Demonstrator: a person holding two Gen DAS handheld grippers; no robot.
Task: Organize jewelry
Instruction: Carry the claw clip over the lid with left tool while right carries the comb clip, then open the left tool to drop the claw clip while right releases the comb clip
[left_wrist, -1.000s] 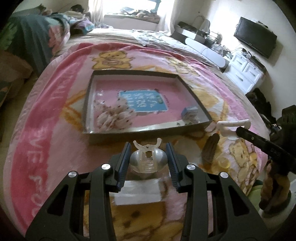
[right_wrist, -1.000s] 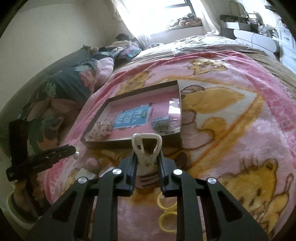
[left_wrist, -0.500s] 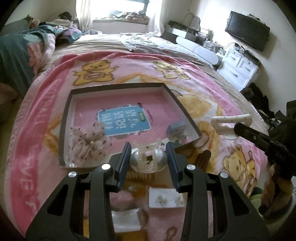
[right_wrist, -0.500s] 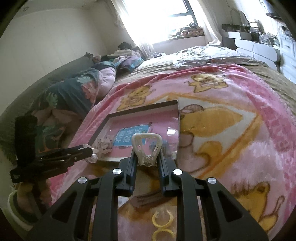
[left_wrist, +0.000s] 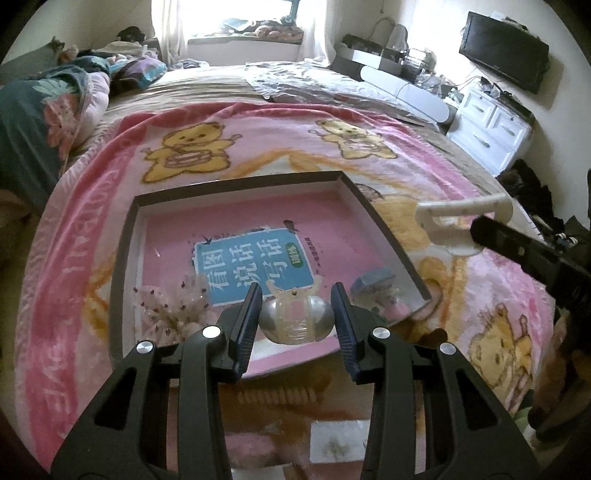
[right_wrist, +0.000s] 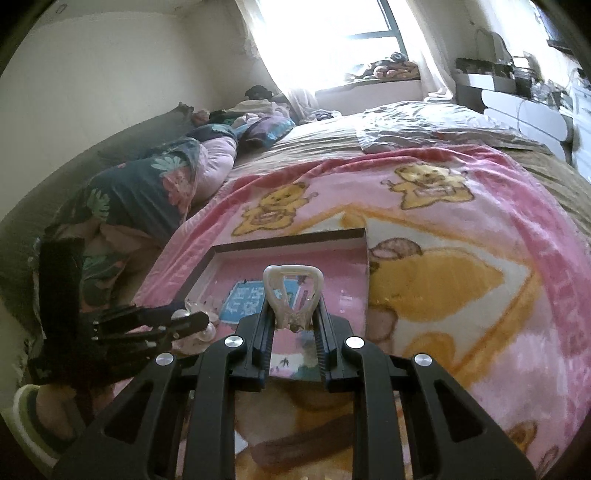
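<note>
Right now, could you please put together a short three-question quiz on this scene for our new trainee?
1. True or false: the left gripper is closed on a clear plastic claw hair clip with pearly rounded sides.
2. Multiple choice: the cream-white plastic hair clip held by the right gripper is
A. lying in the tray
B. on the blanket
C. held in the air
3. Short answer: what lies in the near left corner of the shallow dark-rimmed tray with a pink floor, as the left wrist camera sees it?

Key:
1. True.
2. C.
3. A pale dotted fabric scrunchie.
</note>
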